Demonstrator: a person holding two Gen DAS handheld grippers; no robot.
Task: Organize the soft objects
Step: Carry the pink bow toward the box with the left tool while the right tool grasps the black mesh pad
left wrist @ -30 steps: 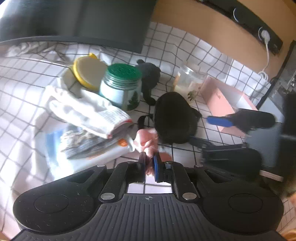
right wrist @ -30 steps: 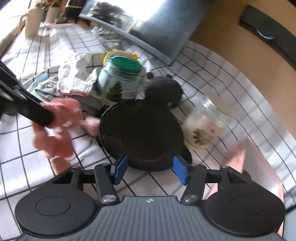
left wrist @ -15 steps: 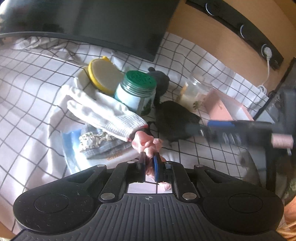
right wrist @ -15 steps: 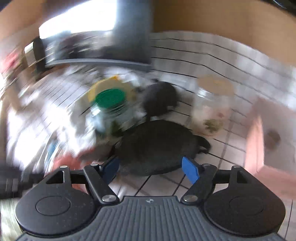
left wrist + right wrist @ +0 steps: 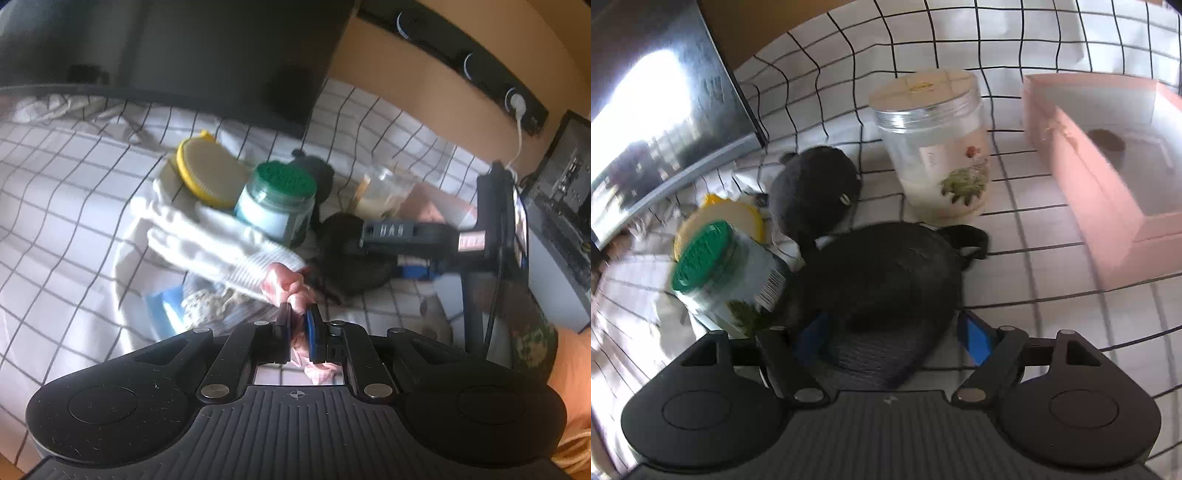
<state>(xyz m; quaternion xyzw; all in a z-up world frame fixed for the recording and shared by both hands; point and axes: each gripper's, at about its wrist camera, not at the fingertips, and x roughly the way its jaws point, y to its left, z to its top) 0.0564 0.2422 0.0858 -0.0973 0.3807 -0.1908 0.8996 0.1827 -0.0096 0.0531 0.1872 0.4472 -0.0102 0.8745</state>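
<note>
My left gripper (image 5: pixel 298 321) is shut on a pink soft cloth (image 5: pixel 284 284), which bunches up just past the fingertips, above the checked tablecloth. A white glove (image 5: pixel 207 236) lies to its left, over a blue packet (image 5: pixel 166 310). My right gripper (image 5: pixel 894 334) is open and points down at a black cap (image 5: pixel 886 273). The cap's near edge lies between the blue pads, and I see no squeeze on it. Behind the cap lies a black plush toy (image 5: pixel 812 192). In the left wrist view the same cap (image 5: pixel 351 266) shows under the right gripper's body.
A green-lidded jar (image 5: pixel 727 273) and a yellow-rimmed lid (image 5: pixel 720 218) stand left of the cap. A clear jar with a flower label (image 5: pixel 938 147) stands behind it. An open pink box (image 5: pixel 1108 184) is at the right, and a dark monitor (image 5: pixel 184 48) stands at the back.
The right gripper has rolled, spread its jaws wider and closed in on the black cap. The left gripper, still shut on the pink cloth, has drifted so the scene sits further off.
</note>
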